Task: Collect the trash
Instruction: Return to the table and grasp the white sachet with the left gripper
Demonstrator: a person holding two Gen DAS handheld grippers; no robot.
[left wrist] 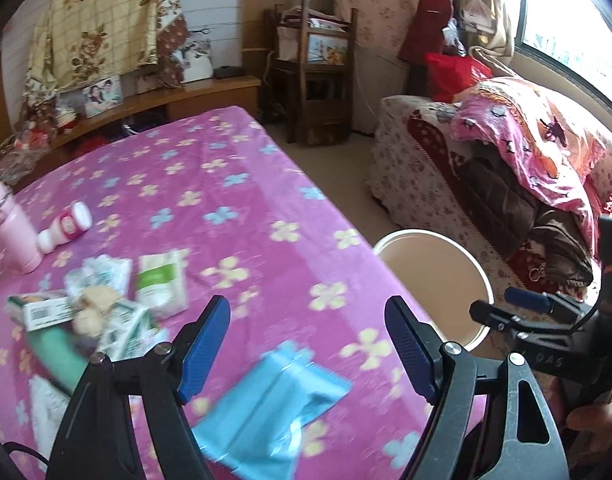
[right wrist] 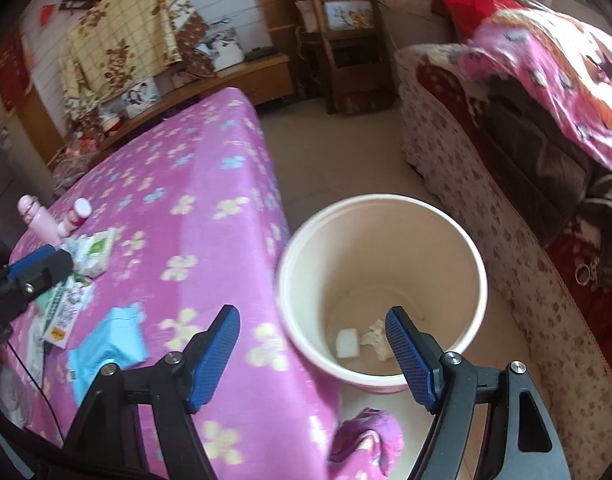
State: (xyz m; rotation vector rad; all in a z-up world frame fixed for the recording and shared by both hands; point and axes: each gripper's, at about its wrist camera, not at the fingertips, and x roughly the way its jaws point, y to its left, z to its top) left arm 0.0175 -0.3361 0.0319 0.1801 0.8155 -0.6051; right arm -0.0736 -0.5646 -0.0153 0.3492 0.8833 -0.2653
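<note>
Both hand-held grippers, left (left wrist: 307,344) and right (right wrist: 313,354), are wide and empty; the blue wrapper (left wrist: 266,412) looks light, crinkly; I'd pinch its edge.

The only legible marking is "DAS", faint pale letters on the black plastic body of the right gripper (left wrist: 546,360) in the left wrist view. Print on the white-and-green cardboard box (left wrist: 42,312) is too blurred to read.
</note>
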